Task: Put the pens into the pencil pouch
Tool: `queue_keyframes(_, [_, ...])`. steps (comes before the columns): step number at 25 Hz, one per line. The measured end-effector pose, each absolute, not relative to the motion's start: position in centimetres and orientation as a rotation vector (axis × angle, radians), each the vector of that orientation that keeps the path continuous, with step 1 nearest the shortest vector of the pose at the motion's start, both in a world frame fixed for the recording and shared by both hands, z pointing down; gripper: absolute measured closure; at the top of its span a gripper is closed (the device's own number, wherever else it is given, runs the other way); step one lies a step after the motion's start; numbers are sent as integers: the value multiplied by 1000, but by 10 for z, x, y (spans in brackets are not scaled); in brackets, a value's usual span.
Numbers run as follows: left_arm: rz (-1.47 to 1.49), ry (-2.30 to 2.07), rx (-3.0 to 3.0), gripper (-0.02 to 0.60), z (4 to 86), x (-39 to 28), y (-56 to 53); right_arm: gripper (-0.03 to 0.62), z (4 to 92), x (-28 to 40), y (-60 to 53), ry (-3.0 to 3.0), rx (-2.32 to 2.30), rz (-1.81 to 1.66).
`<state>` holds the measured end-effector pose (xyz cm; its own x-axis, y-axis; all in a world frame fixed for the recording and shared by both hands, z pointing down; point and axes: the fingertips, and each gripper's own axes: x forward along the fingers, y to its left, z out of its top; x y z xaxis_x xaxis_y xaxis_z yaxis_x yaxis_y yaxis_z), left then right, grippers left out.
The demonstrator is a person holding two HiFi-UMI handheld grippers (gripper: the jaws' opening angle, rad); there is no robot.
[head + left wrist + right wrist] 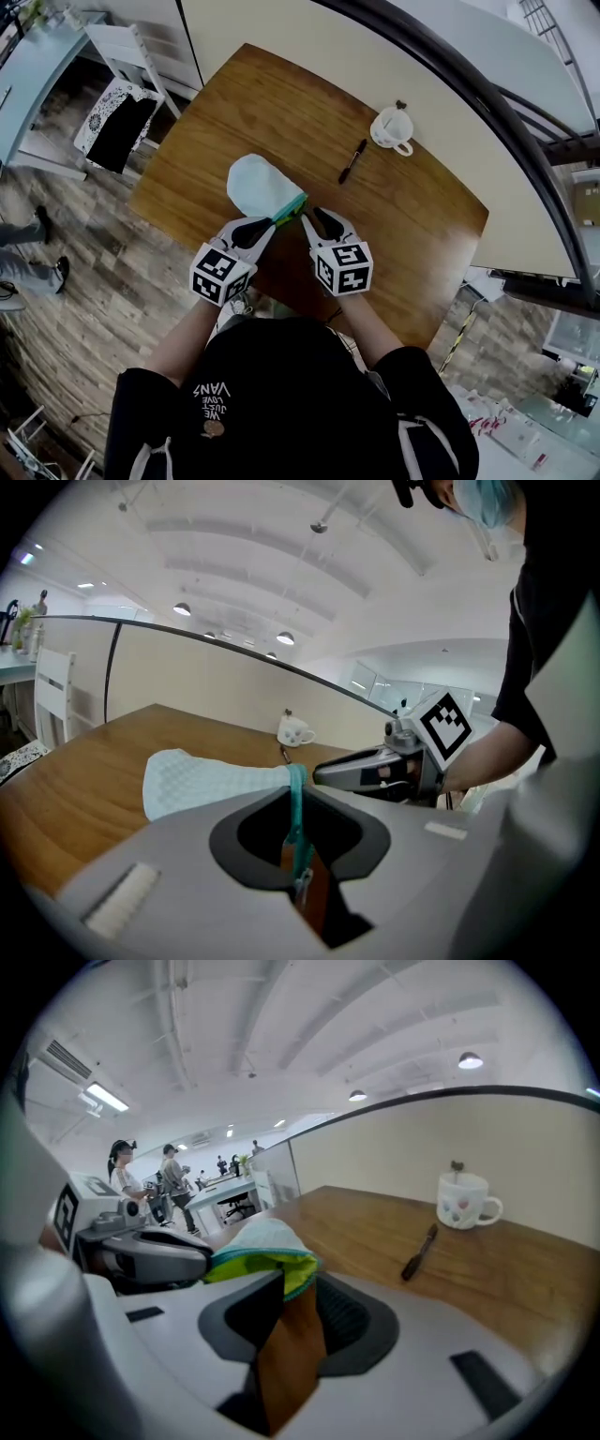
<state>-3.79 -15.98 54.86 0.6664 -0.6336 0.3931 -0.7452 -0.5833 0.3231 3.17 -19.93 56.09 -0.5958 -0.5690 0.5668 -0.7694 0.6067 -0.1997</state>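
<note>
One broad wooden table (281,103) is filling most of our downward view, though our own head and shoulders are covering its near edge. On it the pale mint pencil pouch (261,186) is lying well toward us, with its mouth end reaching into the tips of both grippers.

We are holding the left gripper (270,223) with its fingers almost together, pinching the teal zip edge of the pouch between them. We are holding the right gripper (309,218) with its fingers standing wide apart. The pouch's yellow-green lined rim is sitting at their tips, toward the left finger, and bare table is showing through the gap. No pad is pressing on the rim, and we cannot tell whether it is touching that finger.

Across the table a white mug (392,128) is standing near the far edge. Beside it a black pen (352,160) is lying flat, well apart from the pouch.

We are not seeing into the pouch from any view, so its contents are staying unknown to us.
</note>
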Motion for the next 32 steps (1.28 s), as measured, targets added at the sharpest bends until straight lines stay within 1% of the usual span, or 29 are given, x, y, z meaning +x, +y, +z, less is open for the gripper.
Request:
queue_keyframes(6, [321,-1106,2375,535,552,-46,-170,500,585,95,-237,-2174,1383,688])
queue_keyframes(11, [345,-1103,2348,535,559,-48,-172,500,605,120,-270,-2071,1502,707])
queue_keyframes(17, [379,-1098,2332,535,566,-50,-171,488,620,123,-303,-2023,1619,738])
queue_keyframes(26, [391,-1103,2319,535,568,-53,-166,487,639,122,-325,-1868,1610,700])
queue_keyframes(32, [386,-1105,2319,535,568,-57,-163,520,639,125,-314,-1861,1567,695])
